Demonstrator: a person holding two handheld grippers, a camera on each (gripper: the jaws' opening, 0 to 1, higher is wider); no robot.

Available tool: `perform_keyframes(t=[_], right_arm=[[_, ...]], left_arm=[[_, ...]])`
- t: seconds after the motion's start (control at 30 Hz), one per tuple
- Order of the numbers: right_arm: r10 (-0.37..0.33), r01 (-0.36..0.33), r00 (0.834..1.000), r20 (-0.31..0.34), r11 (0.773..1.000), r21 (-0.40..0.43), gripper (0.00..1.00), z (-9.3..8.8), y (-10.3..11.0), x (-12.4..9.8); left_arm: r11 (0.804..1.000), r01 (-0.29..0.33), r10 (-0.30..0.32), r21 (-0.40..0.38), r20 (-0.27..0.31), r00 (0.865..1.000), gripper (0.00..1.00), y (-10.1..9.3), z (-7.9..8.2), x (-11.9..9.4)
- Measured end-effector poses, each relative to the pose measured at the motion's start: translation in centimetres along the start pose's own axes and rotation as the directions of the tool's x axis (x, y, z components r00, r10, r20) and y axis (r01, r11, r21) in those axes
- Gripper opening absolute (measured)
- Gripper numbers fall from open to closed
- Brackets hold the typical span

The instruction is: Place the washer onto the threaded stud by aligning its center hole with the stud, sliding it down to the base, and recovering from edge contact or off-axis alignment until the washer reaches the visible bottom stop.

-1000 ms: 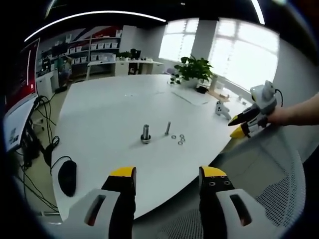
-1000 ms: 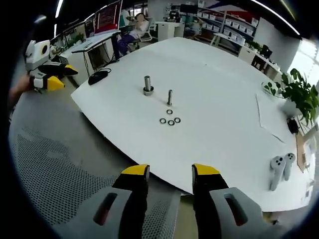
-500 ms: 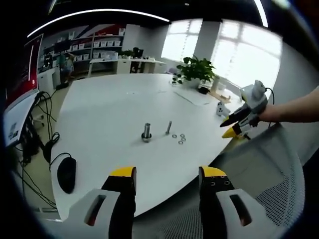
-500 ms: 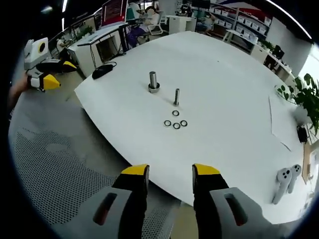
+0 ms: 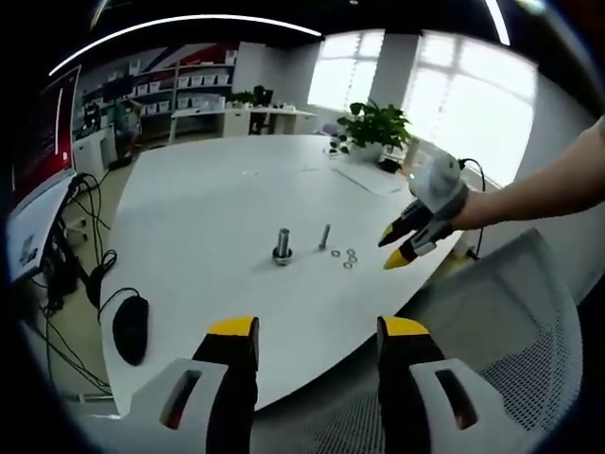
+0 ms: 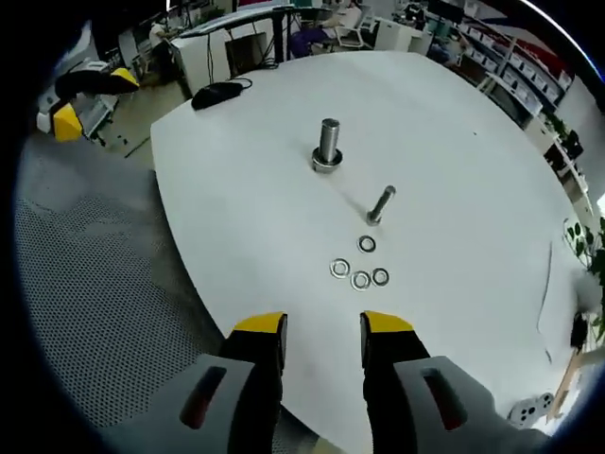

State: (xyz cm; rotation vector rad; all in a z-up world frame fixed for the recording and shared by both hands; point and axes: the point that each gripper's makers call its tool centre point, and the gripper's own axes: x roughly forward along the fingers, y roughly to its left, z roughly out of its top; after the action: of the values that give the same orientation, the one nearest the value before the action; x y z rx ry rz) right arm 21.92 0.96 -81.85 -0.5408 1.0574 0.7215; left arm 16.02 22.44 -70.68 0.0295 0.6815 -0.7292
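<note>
Left grey two-jaw gripper with yellow tips (image 5: 318,331): jaws parted, nothing between them, held level. Right grey yellow-tipped gripper (image 6: 322,326): jaws parted, empty; in left gripper view it enters from the right, tips angled down-left, carried on a bare forearm (image 5: 539,189) stretched in from the right edge

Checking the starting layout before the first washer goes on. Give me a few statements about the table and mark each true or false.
1. Four washers lie loose on the white table. True.
2. A washer already sits on the thin stud. False: no washer is on it.
3. The right gripper holds a washer. False: its jaws are open and empty.
4. A black mouse lies near the table edge. True.
5. The thick stud lies flat. False: it stands upright.
</note>
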Motion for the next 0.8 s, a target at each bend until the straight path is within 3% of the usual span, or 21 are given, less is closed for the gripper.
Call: perform_keyframes(t=[0.13,0.23,0.53,0.63,0.8], right_arm=[[0.03,-0.031,0.999,-0.023,0.998,-0.05,0.34,1.0,0.1,1.2],[0.02,-0.031,0.996,-0.082,0.991,-0.127,0.34,0.8,-0.5,2.3],[0.052,-0.069,0.99,-0.132,0.989,-0.13,0.32,0.5,-1.4,4.4],[0.081,-0.091,0.992,-0.1,0.99,-0.105,0.32,1.4,-1.2,4.6],[0.091,-0.111,0.987,-0.134,0.983,-0.146,0.27,1.2,-1.1,5.3]], left_arm=[[1.0,0.004,-0.004,0.002,-0.008,1.0,0.5,-0.1,-0.1,0.1],[1.0,0.003,-0.003,0.005,-0.012,1.0,0.5,-0.1,-0.2,0.2],[1.0,-0.008,0.007,-0.011,-0.014,1.0,0.5,0.2,-0.3,0.1],[1.0,-0.006,0.006,0.0,-0.02,1.0,0.5,0.1,-0.4,0.2],[1.0,-0.005,0.005,0.014,-0.029,1.0,0.5,0.0,-0.6,0.2]])
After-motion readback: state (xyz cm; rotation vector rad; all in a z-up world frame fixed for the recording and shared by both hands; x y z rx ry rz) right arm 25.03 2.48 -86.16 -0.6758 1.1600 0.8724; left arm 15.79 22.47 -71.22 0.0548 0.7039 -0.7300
